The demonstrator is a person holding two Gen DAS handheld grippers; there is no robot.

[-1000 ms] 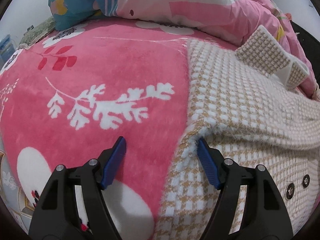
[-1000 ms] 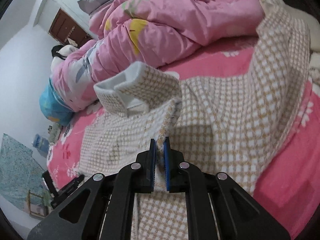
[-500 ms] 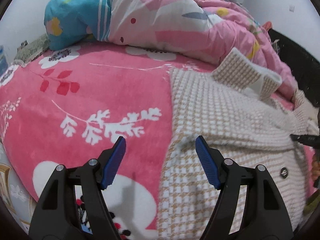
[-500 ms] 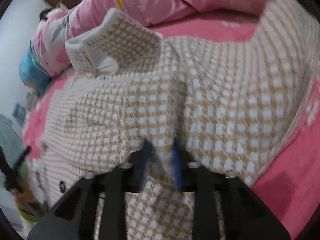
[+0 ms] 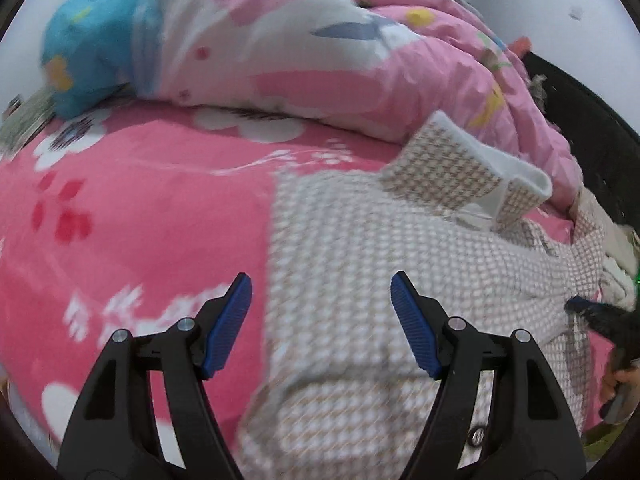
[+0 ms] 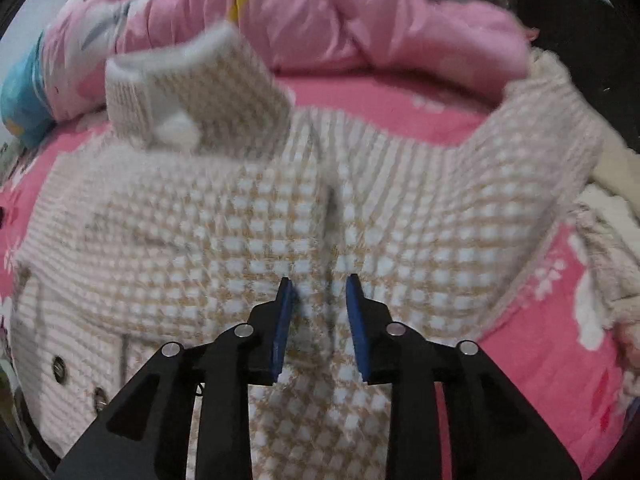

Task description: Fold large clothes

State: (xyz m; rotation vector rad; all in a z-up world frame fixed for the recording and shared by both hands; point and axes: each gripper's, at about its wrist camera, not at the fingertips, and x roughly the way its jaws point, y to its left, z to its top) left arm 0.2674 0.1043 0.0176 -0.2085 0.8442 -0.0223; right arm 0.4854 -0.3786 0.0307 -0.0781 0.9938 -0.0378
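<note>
A large beige-and-white checked knit coat (image 5: 360, 248) lies spread on the pink flowered blanket (image 5: 132, 216). It also fills the right wrist view (image 6: 248, 240). Its stiff collar (image 5: 452, 172) stands up at the far side, also seen in the right wrist view (image 6: 192, 92). My left gripper (image 5: 320, 320) is open and empty above the coat's left edge. My right gripper (image 6: 320, 312) is open just above a crease in the coat's middle; it shows at the right edge of the left wrist view (image 5: 600, 316). Metal buttons (image 6: 58, 364) sit at the near left.
A bunched pink quilt (image 5: 320, 48) with a blue end (image 5: 80, 52) lies along the far side of the bed. A dark bed frame (image 5: 580, 120) is at the right. Cream fluffy fabric (image 6: 612, 208) lies at the right edge.
My right gripper has let go of the coat fold and opened, and the fold now lies flat. My left gripper has lifted back from the coat's edge, still open.
</note>
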